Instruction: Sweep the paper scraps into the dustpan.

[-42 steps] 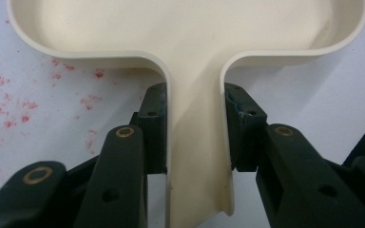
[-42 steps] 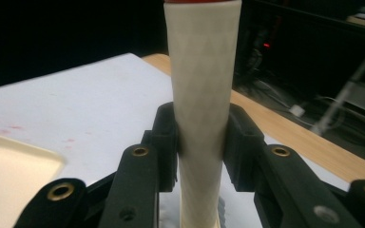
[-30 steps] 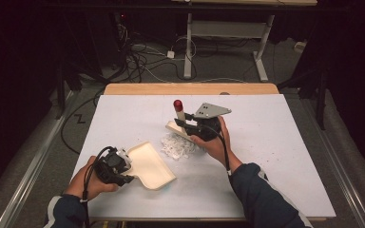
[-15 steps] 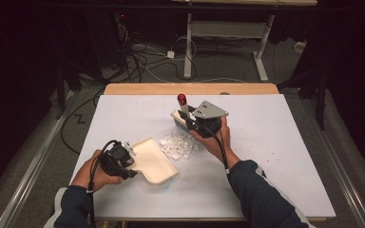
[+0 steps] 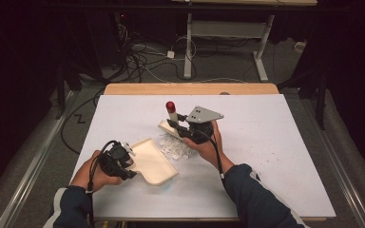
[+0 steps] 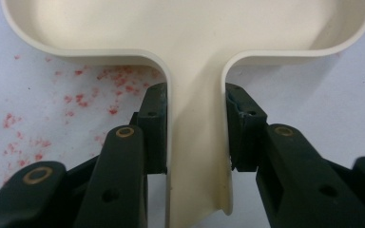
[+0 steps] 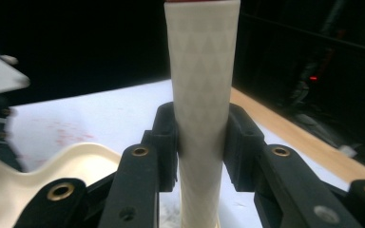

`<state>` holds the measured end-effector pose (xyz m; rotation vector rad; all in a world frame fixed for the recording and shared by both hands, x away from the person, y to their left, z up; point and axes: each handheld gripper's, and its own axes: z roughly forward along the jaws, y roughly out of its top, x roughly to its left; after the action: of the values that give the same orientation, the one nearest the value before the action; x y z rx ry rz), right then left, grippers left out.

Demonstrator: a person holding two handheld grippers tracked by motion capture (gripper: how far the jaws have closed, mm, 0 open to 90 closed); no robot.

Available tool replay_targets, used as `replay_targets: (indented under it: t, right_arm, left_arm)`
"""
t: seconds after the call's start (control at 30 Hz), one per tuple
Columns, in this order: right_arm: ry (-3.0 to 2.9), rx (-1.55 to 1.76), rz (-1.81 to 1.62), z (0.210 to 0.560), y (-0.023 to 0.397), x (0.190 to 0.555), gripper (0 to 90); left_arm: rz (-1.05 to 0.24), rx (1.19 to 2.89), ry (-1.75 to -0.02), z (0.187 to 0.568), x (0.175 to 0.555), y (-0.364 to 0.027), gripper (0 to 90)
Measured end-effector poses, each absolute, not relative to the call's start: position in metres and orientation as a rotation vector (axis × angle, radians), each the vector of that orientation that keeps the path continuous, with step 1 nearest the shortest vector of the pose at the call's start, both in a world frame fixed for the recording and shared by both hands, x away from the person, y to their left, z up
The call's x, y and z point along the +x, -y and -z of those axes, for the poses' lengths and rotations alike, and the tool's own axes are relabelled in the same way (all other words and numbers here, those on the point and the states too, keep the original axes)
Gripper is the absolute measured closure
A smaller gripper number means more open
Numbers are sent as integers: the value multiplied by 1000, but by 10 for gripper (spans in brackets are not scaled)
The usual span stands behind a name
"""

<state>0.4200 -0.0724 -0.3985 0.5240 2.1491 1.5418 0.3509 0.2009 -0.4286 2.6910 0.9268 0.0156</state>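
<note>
Since a second ago, both tools have edged toward the white scraps: the dustpan [image 5: 153, 160] has slid a little up and right across the table [image 5: 275, 142], and the brush [image 5: 170, 124] has shifted slightly, its red-capped handle still upright behind the scraps [image 5: 175, 147].

Left gripper [image 5: 119, 159]: jaws clamped on the dustpan's narrow handle, pads pressing both side walls, as the left gripper view shows [image 6: 197, 137]. Right gripper [image 5: 185, 129]: jaws clamped on the brush handle [image 7: 202, 95], which stands upright between the pads in the right gripper view.

Scraps lie in a loose heap on the table, just beside the pan's open lip, between pan and brush head.

Risks, judged:
- Pan lip not flat on the table; scraps would slide under it rather than in.
- A fast sweep would scatter the light scraps past the pan's sides.
- The smooth pan handle is a hollow channel; side pressure could let it twist in the pads.
- The brush handle is round and could rotate in the grip, turning the head off line.

Materials: pan is cream, glossy moulded plastic, shallow, with rounded corners and a raised rim. Brush handle is pale, cylindrical, with a faint triangle pattern. Scraps look thin, white, crumpled. Table cover is matte white, flecked with red specks [image 6: 76, 99].
</note>
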Motion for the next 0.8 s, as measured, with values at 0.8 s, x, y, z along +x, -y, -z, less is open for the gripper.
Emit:
replay_targets:
  t: [0.8]
  right_arm:
    - [-2183,358,-1666,380,36,375,705]
  left_arm:
    - [-13,2706,-935,437,350,-194,626]
